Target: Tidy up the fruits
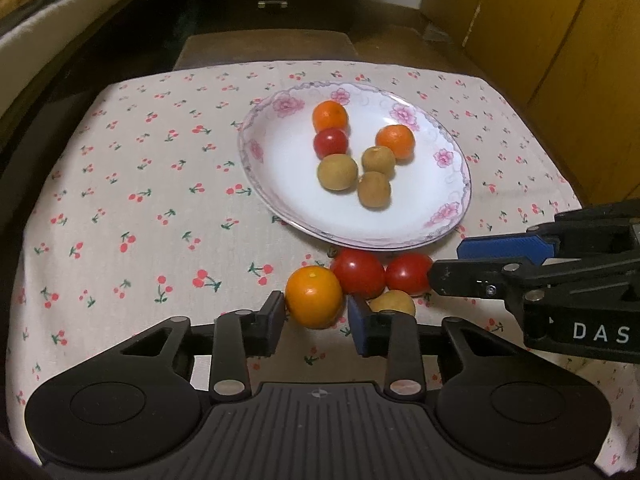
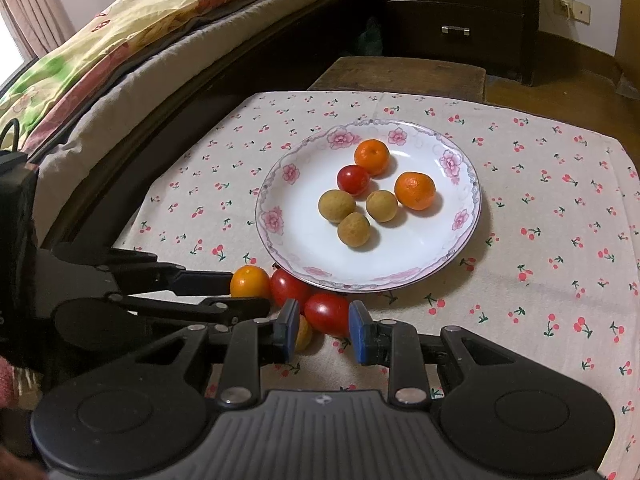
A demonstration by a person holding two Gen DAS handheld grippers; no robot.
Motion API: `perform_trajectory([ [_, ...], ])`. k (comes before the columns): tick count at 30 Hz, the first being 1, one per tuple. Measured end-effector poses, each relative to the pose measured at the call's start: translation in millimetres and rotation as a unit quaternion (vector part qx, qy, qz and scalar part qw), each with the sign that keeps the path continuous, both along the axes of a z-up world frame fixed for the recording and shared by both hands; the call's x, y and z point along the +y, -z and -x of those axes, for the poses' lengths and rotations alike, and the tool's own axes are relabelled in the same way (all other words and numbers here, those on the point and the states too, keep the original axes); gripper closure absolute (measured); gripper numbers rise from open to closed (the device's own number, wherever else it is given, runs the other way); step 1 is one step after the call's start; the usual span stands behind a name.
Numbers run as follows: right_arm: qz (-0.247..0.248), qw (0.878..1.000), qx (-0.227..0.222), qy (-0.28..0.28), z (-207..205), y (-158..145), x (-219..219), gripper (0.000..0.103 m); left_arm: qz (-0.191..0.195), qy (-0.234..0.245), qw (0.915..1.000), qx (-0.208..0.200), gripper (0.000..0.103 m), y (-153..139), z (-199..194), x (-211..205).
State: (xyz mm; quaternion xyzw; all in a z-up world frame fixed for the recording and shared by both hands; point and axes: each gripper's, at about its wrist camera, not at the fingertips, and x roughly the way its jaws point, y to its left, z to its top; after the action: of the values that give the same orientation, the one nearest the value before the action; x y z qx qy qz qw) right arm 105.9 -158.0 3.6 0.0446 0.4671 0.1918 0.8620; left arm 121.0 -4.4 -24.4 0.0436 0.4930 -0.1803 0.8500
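Left gripper jaws spread — orange between; right gripper spread — tomato between.

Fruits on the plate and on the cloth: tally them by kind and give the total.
Oranges: 3 (2 on the plate, 1 on the cloth)
Cherry tomatoes: 3 (1 on the plate, 2 on the cloth)
Longans: 4 (3 on the plate, 1 on the cloth)
Total: 10

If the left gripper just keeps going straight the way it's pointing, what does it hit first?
Most likely the orange on the cloth: it sits right between the open fingers of the left gripper. Behind it come a red tomato and the plate rim, though depth is hard to judge.
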Motion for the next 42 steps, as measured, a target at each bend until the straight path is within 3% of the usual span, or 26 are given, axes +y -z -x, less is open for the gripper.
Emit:
perform_trajectory([
  [24,-0.006,0.999,0.03,-0.021,1,16,27,0.074,0.014,-0.041,0.9991,0.006,0.063,-3,12,26],
  [42,0.03,0.999,0.002,-0.025,-7,16,41,0.075,0.009,-0.045,0.9988,0.016,0.064,3,16,31],
])
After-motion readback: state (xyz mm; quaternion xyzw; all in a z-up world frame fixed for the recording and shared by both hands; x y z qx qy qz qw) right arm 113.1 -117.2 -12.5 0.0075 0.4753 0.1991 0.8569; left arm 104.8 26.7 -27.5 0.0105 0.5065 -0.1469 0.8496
